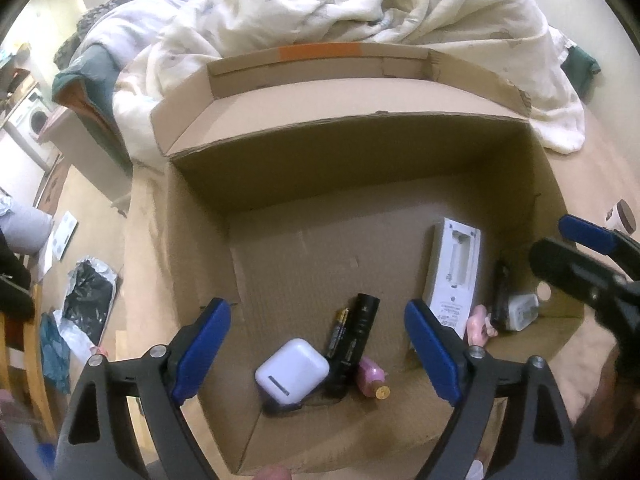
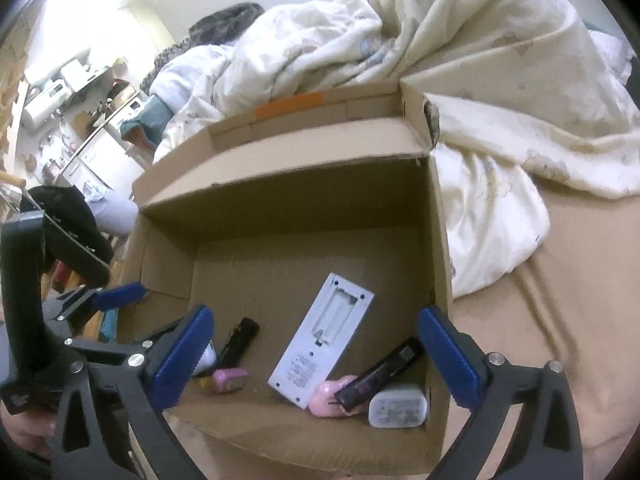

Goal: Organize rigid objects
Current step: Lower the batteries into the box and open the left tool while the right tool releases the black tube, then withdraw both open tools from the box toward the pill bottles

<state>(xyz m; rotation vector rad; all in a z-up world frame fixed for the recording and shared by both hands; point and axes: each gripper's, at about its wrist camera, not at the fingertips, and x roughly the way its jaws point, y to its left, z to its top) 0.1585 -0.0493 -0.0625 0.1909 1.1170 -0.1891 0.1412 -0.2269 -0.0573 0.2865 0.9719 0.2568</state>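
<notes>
An open cardboard box [image 1: 360, 160] [image 2: 280, 208] lies on the bed. On its floor are a white earbud case [image 1: 292, 372], a battery [image 1: 338, 332], a black cylinder [image 1: 356, 340] [image 2: 238, 342] and a small pink item [image 1: 374, 378] [image 2: 228, 378]. Further right lie a white remote [image 1: 454, 272] [image 2: 324, 340] face down, a pink object [image 2: 328, 398], a black device [image 2: 380, 376] and a white charger [image 1: 522, 310] [image 2: 398, 406]. My left gripper [image 1: 316, 312] hangs open above the earbud case. My right gripper [image 2: 316, 314] stands open above the remote. Neither holds anything.
A rumpled cream duvet [image 1: 360, 8] is piled behind the box on a beige sheet [image 2: 540, 320]. A small jar [image 1: 624, 216] sits right of the box. Bags and papers [image 1: 88, 300] litter the floor at left, with a washing machine [image 1: 32, 124] beyond.
</notes>
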